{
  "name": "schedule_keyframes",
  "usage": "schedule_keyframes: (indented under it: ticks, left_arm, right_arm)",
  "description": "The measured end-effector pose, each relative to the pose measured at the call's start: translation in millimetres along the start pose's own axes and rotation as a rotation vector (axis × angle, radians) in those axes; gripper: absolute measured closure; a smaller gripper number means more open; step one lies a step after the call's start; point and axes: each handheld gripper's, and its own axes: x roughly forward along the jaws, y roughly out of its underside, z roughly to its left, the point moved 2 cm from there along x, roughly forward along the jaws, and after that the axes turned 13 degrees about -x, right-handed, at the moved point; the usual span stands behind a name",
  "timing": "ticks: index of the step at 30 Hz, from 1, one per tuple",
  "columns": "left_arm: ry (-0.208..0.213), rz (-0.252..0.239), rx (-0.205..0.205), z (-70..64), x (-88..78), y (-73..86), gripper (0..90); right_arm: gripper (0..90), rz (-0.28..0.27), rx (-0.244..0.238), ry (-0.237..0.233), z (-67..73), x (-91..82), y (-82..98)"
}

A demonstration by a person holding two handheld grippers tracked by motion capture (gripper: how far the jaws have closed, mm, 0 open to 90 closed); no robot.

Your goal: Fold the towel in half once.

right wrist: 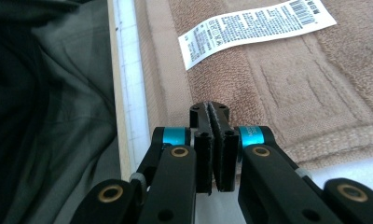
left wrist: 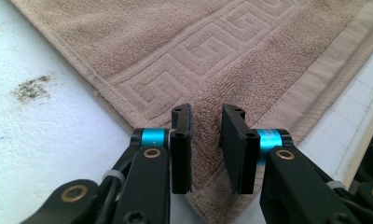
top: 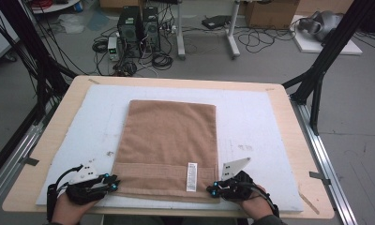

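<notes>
- The towel (top: 169,140) lies flat on the tabletop (top: 288,117): soft, light, limp; best pinched at its near corners.
- The left gripper (left wrist: 206,135) is released, jaws straddling a corner.
- The right gripper (right wrist: 214,116) is clenched at the other corner; cloth between its pads is unclear.

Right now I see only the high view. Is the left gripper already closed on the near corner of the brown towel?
Observer: No. The left gripper has its jaws apart, astride the towel corner, pads not pressing.
Operator: And the right gripper?
Observer: The right gripper is shut at the towel's near hem; whether cloth is pinched, I cannot tell.
Operator: The white label?
Observer: The care label lies flat beyond it, print and barcode up.
</notes>
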Motion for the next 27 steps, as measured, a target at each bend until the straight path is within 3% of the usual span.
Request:
schedule_keyframes:
  ticks: [4, 10, 18, 21, 27]
  left_arm:
    - [0.001, -0.013, -0.008, -1.2, -0.5, -2.1, 76.9]
    - [0.016, -0.048, -0.019, -0.2, 0.3, -19.2, 62.6]
    - [0.054, -0.092, -0.032, 3.3, 10.3, -46.7, 43.8]
    - [0.061, -0.112, -0.049, 6.1, 14.1, -55.1, 39.3]
    - [0.057, -0.138, -0.070, 14.5, 18.9, -69.2, 34.1]
  right_arm:
    - [85.6, -0.017, 0.016, -0.005, -2.0, -1.0, -0.8]
    - [74.4, -0.056, 0.042, 0.045, -12.3, -4.5, -5.9]
    - [55.2, -0.097, 0.090, 0.149, -41.7, -15.6, -13.1]
    - [45.5, -0.108, 0.115, 0.181, -53.7, -18.3, -17.0]
    - [36.8, -0.110, 0.123, 0.224, -72.8, -25.7, -26.9]
